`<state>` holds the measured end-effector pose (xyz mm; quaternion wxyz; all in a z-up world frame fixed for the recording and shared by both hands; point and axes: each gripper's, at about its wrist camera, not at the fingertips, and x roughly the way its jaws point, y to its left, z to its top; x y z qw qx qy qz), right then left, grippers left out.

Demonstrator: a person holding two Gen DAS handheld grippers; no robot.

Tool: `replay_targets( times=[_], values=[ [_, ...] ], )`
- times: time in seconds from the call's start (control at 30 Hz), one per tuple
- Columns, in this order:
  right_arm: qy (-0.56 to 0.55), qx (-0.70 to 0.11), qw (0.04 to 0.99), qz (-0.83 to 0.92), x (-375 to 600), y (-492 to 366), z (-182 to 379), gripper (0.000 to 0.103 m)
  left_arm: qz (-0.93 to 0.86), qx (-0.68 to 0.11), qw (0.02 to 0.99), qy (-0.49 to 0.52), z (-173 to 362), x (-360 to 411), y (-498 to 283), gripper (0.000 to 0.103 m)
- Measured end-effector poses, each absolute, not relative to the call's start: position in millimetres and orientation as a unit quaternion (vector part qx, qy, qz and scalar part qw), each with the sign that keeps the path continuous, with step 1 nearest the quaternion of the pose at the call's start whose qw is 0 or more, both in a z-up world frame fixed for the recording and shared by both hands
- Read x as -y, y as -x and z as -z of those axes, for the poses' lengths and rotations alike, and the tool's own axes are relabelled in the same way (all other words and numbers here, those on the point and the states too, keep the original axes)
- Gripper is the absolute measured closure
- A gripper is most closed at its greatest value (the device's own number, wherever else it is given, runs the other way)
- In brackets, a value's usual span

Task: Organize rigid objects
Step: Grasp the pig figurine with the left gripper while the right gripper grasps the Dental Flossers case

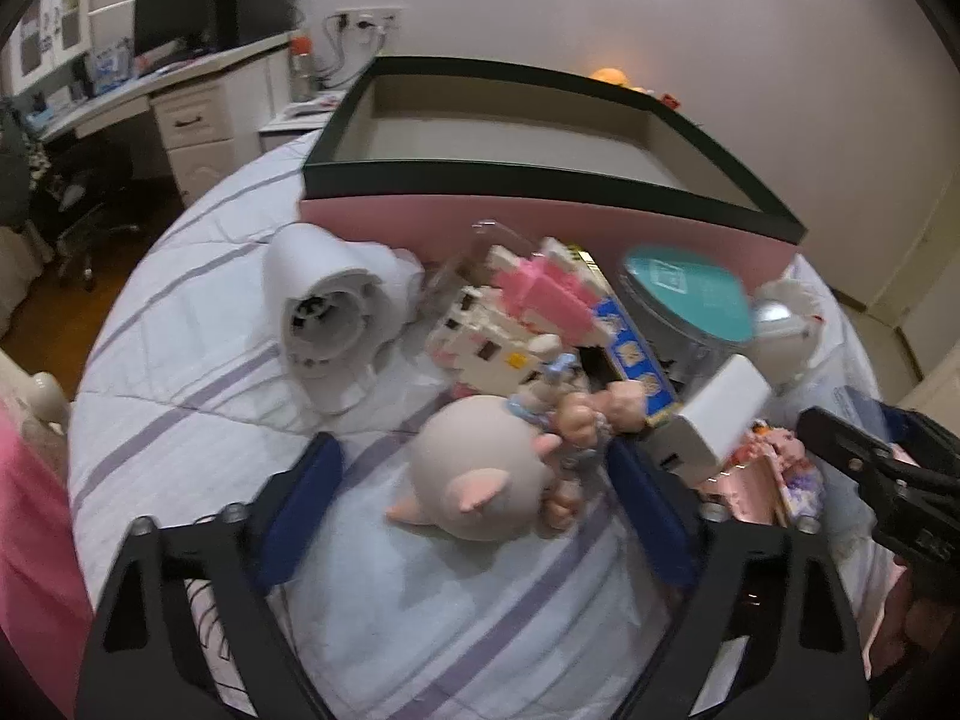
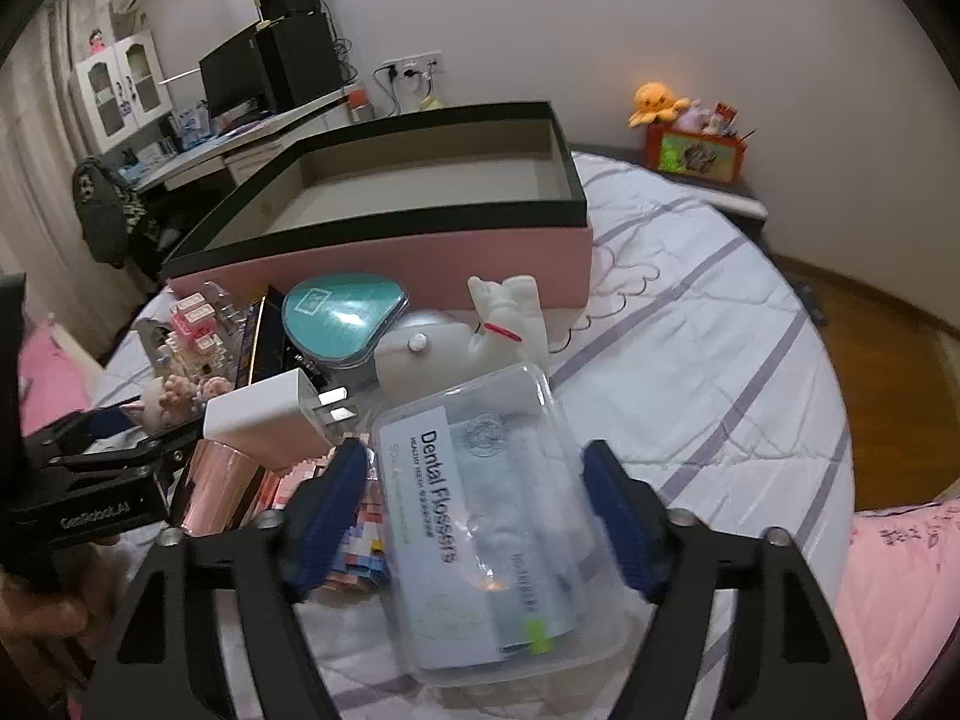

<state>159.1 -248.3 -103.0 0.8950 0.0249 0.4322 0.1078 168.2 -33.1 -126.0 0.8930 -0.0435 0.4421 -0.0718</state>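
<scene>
While both tools hang over the striped bedsheet point(image 1: 180, 396), the scene reads as follows.

Bed: toys and small goods lie in a heap just in front of a pink box point(image 2: 384, 264) with a dark rim; the box stands open on the sheet, and nothing shows inside it.

Left gripper point(image 1: 474, 504): its blue pads point(image 1: 303, 501) stand spread on either side of a grey pig toy point(image 1: 480, 474). The right pad is close to the toy's side, the left pad is apart from it with bare sheet between. No grip shows.

Pig toy: it lies on the sheet at the near edge of the heap, touching a small doll figure point(image 1: 576, 420).

Right gripper point(image 2: 480, 516): its fingers flank a clear plastic box of dental flossers point(image 2: 480, 528). The pads sit at or just beside the box's sides; whether they press on it I cannot tell.

Flosser box: it rests on the sheet at the right end of the heap, beside a white charger plug point(image 2: 264, 414) and in front of a white animal figure point(image 2: 504, 306).

Other items: a teal-lidded tin point(image 1: 684, 300), a pink and white brick model point(image 1: 516, 312) and a white fan-like device point(image 1: 324, 312) lie near the pink box's front wall.
</scene>
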Motion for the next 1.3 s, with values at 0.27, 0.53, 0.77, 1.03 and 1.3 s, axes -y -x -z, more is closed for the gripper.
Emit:
replay_targets(
  times=[0.27,0.53,0.77,1.03,1.3],
  values=[
    [-0.036,-0.447,0.884,-0.133,259,-168,105,0.036,0.077,-0.453,0.887,0.043,122,42,-183,0.034],
    [-0.051,-0.448,0.884,-0.123,259,-167,103,0.037,0.095,-0.452,0.886,0.047,121,40,-176,0.043],
    [-0.075,-0.440,0.891,-0.079,259,-151,93,0.037,0.130,-0.455,0.880,0.040,118,29,-163,0.043],
    [-0.048,-0.426,0.900,-0.080,241,-150,67,0.038,0.121,-0.431,0.892,0.061,103,2,-156,0.043],
    [-0.043,-0.418,0.903,-0.085,236,-153,56,0.038,0.128,-0.416,0.898,0.062,90,-10,-153,0.061]
  ],
)
